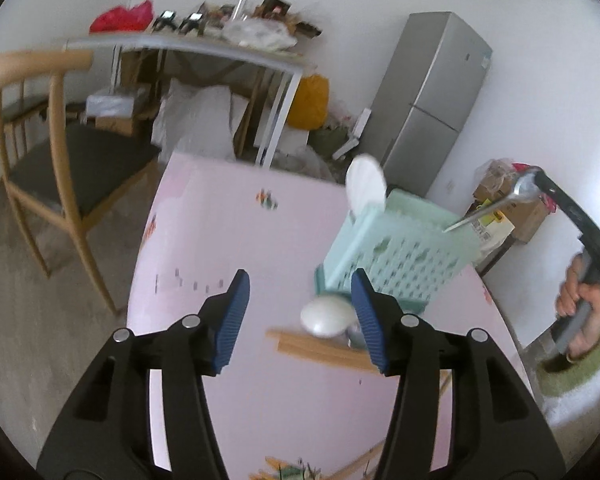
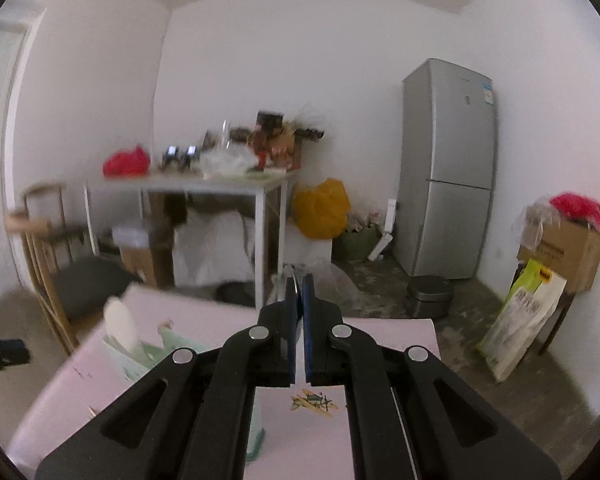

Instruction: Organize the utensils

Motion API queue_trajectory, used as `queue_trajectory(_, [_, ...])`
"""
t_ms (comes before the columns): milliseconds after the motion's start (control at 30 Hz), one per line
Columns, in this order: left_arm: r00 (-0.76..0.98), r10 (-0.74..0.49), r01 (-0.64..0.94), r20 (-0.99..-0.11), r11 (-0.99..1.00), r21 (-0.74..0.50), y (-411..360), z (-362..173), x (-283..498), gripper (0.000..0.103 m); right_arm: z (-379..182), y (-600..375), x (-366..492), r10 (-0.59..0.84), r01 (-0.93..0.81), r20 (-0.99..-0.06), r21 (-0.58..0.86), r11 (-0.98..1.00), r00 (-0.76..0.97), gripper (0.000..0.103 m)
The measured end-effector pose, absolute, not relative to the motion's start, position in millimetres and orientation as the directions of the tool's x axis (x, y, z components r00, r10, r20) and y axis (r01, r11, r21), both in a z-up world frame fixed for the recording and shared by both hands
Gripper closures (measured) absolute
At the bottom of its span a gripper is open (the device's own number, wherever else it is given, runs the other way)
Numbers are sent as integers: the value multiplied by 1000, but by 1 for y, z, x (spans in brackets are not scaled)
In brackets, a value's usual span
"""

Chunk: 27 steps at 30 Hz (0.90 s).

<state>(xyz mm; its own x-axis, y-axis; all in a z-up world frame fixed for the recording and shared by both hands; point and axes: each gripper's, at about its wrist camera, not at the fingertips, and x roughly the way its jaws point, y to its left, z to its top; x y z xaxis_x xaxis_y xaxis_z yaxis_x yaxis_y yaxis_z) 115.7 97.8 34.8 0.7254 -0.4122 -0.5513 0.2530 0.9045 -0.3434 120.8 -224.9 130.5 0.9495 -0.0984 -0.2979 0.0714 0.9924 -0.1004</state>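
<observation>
A mint-green slotted basket (image 1: 396,256) stands on the pink table (image 1: 220,232), and a white spoon (image 1: 366,184) sticks up out of its far end. My left gripper (image 1: 300,312) hangs open low over the table, with nothing between its pads. Just ahead of it lie another white spoon (image 1: 326,316) and wooden chopsticks (image 1: 320,350), close to the right finger. My right gripper (image 1: 534,178), held by a hand (image 1: 580,304), is shut on a thin metal utensil (image 1: 496,208) above the basket's right side. In the right wrist view the gripper (image 2: 299,280) pinches the metal utensil (image 2: 296,292); the basket (image 2: 140,356) sits lower left.
A wooden chair (image 1: 60,152) stands left of the table. Behind are a cluttered white-legged table (image 1: 204,48), a yellow bag (image 1: 310,100) and a grey fridge (image 1: 432,108). Cardboard boxes (image 2: 568,252) and a green bag (image 2: 520,316) stand on the floor at right.
</observation>
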Motion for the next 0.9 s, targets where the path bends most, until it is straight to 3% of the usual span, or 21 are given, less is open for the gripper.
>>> queue_trajectory(233, [682,-429,230,-593,895,-382,105,5,103,53,101,-193,153,-107,26,-394,-203,979,913,99])
queue_trajectory(533, [659,-453,232,-601,882,-410,105,-6,98,53,84,-197,172,-47,-9,-509,-106,994,859,97])
queue_trajectory(600, [659,-454,231,-600,881,-412,106,-6,97,53,87,-202,169,-27,-7,-509,-65,998,860,88])
queue_trajectory(667, [657,-454,231,-601,881,-413,105,-6,97,53,92,-208,163,-11,-6,-494,-32,999,870,70])
queue_trajectory(733, [657,-455,230,-601,880,-415,105,-7,96,53,99,-209,154,-1,-7,-468,-15,1000,884,61])
queue_trajectory(900, [656,-460,235,-599,878,-417,102,-5,95,53,120,-216,122,6,6,-389,30,1000,921,52])
